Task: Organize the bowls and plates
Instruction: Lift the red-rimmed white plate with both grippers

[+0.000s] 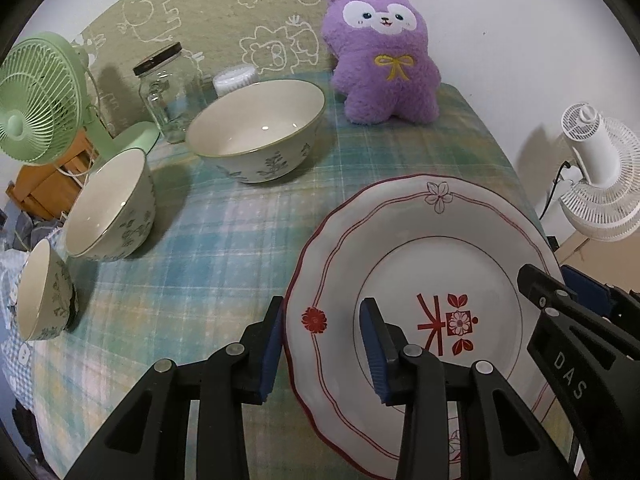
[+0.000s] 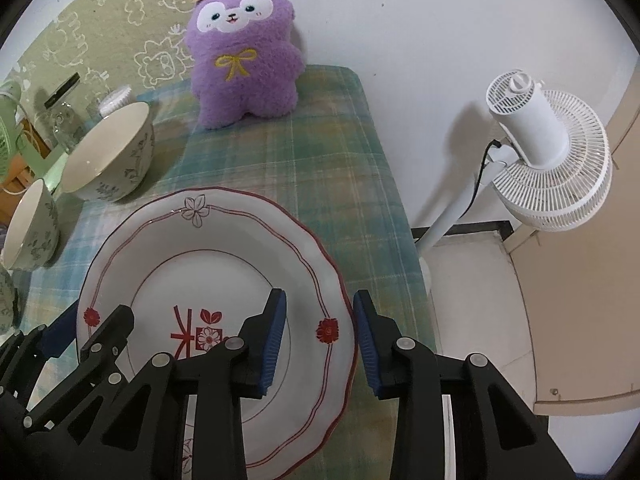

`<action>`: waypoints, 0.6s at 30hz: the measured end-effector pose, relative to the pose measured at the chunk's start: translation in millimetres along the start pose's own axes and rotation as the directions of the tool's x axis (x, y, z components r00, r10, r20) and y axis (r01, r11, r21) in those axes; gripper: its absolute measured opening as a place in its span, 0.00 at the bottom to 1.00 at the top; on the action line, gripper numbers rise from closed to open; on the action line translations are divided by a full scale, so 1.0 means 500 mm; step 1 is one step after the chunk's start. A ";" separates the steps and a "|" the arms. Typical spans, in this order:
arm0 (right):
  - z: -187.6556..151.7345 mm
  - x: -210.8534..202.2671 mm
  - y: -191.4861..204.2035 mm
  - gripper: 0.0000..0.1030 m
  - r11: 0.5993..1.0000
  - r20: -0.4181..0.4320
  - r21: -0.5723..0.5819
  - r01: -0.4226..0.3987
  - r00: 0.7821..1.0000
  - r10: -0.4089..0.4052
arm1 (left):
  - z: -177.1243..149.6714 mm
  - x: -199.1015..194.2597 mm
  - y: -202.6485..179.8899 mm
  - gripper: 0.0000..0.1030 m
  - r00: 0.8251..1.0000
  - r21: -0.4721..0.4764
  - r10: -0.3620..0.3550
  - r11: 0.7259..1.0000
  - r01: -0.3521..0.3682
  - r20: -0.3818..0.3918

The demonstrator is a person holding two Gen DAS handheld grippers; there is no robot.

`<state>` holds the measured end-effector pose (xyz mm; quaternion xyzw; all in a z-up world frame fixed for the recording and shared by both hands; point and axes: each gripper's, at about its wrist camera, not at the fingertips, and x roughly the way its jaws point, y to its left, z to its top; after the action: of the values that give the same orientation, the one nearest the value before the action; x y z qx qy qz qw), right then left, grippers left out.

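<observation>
My left camera is looking forward and down along my left tongs (image 1: 324, 344), sitting close over the left rim of the plate (image 1: 424, 248). My right camera is doing the same along my right tongs (image 2: 320, 340), close over the plate's right rim. Both are facing the wall beyond the tongs. They are sharing the plate, the purple plush (image 1: 384, 56) far ahead, the large bowl (image 2: 108, 152), the white fan (image 2: 552, 152) and each other's tongs.
</observation>
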<state>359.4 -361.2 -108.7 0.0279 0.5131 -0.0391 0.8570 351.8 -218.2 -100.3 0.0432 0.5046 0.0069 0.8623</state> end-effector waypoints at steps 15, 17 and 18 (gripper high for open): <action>-0.066 -0.145 0.024 0.37 0.998 0.061 0.034 0.044 0.997 -0.046 | -0.066 -0.121 0.039 0.36 0.997 0.020 -0.058 0.998 0.057 0.048; -0.082 -0.166 0.028 0.37 0.998 0.068 0.039 0.051 0.996 -0.054 | -0.079 -0.136 0.043 0.36 0.997 0.023 -0.066 0.998 0.065 0.049; -0.089 -0.174 0.028 0.37 0.998 0.069 0.041 0.053 0.996 -0.056 | -0.086 -0.144 0.045 0.36 0.996 0.027 -0.072 0.997 0.071 0.050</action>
<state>280.8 -339.9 -52.8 0.0293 0.4822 -0.0737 0.8725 279.9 -196.9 -56.8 0.0362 0.4839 -0.0313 0.8738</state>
